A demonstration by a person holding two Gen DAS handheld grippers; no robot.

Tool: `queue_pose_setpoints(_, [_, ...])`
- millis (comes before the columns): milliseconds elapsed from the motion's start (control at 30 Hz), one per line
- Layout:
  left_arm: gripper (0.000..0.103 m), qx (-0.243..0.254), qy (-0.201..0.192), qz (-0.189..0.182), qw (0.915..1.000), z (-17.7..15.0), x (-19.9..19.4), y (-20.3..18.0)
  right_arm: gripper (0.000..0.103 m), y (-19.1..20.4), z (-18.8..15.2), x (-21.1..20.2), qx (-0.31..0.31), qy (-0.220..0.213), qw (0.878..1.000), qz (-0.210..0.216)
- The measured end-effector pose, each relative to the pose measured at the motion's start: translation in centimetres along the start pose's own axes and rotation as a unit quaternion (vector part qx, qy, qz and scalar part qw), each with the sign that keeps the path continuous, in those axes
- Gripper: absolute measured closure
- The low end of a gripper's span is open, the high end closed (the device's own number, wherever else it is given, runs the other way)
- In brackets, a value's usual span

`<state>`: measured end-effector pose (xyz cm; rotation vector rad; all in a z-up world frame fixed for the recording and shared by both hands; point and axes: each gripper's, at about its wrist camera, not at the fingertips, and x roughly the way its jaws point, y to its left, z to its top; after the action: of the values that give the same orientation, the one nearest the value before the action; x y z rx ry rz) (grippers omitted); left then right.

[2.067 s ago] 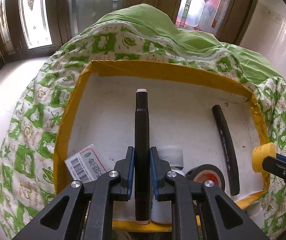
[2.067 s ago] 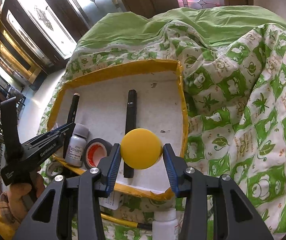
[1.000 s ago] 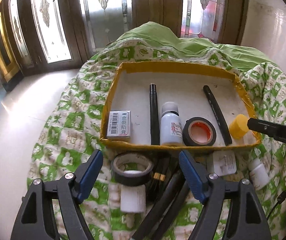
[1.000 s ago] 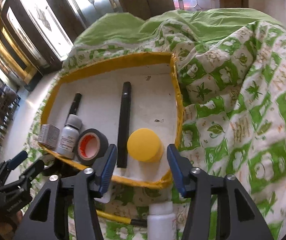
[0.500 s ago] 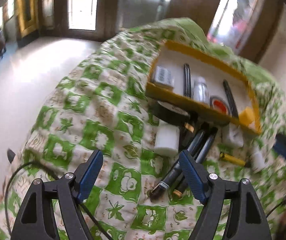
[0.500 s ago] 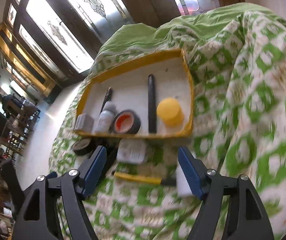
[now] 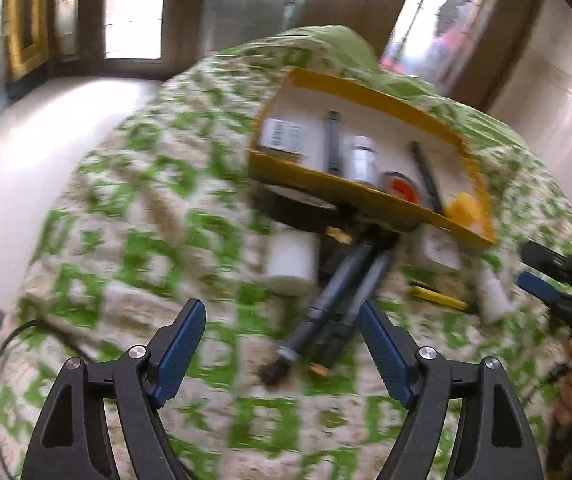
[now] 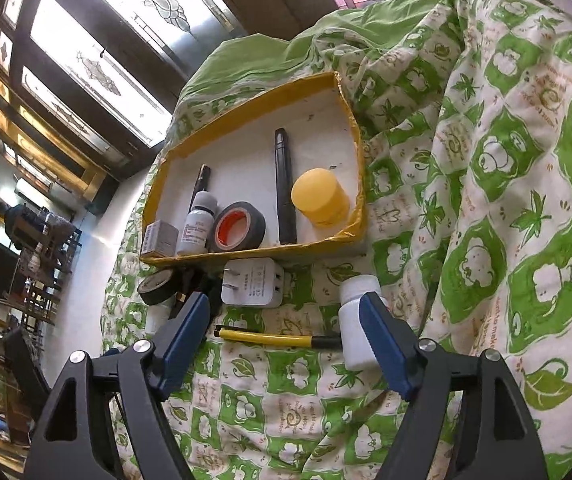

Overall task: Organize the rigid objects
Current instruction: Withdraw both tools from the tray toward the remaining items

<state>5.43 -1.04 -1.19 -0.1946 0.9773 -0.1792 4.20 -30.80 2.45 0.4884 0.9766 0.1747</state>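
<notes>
Markers, two dark plastic ones, lie crossed just ahead of the empty, wide-spread left gripper, long axes running forward toward the yellow-rimmed cardboard tray. The right gripper, also spread, flanks a white plastic bottle.

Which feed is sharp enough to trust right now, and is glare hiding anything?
Left wrist view: heavy motion blur; the pens and the yellow-edged tray are smeared. Right wrist view: sharp; the charger plug and the white bottle read clearly. Windows are blown out in both views, but no glare covers the objects.
</notes>
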Motion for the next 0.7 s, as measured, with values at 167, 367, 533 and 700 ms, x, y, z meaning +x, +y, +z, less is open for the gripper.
queue_pose_setpoints(167, [0.036, 0.042, 0.015, -0.007, 0.9990, -0.2, 0.8, -2.0, 0.026, 0.3, -0.1, 0.2, -0.007, 0.003, 1.000, -0.002])
queue_pose_setpoints(367, [0.056, 0.021, 0.031, -0.017, 0.9992, -0.1, 1.6, -1.2, 0.026, 0.3, 0.0, 0.3, -0.006, 0.004, 1.000, -0.003])
queue_pose_setpoints(533, [0.056, 0.015, 0.029, -0.017, 0.9993, 0.0, 1.7, -1.0, 0.026, 0.6, -0.1, 0.8, -0.013, 0.008, 1.000, -0.010])
queue_pose_setpoints(700, [0.056, 0.012, 0.034, -0.020, 0.9991, 0.1, 2.0, -0.8, 0.026, 2.1, 0.0, 2.5, -0.044, 0.015, 0.999, -0.028])
